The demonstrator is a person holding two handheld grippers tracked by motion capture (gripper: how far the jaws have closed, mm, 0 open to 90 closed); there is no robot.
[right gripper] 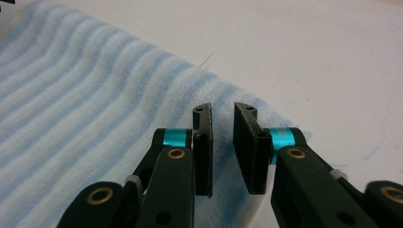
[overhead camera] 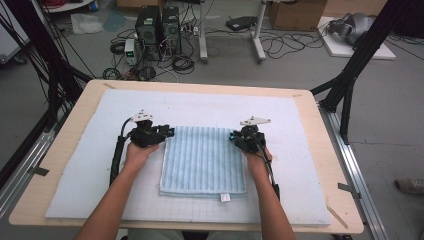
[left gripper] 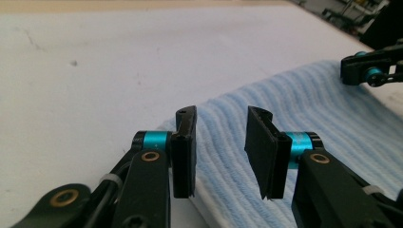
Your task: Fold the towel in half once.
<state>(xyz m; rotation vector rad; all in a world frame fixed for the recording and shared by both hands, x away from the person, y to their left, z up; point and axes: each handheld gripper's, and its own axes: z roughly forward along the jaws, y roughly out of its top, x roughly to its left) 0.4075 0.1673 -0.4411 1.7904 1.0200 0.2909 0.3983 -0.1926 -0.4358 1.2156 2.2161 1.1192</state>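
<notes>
Between the parted jaws of the left gripper (overhead camera: 168, 132) lies the far left corner of a folded blue towel (overhead camera: 204, 160); the right gripper (overhead camera: 233, 136), its jaws also apart and holding nothing, sits at the far right corner. The towel looks soft, light and limp, so the corners seem best to pinch. Beyond both grippers the white mat (overhead camera: 200, 105) gives free room.

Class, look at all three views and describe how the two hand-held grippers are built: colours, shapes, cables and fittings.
The left gripper and right gripper are black linkages with brass-coloured pivot rivets, turquoise metal collars and flat black rectangular pads. Each carries a grey three-cornered plate on top, and a black cable trails back along the forearm. The person's forearms are bare, with no sleeves in view.
</notes>
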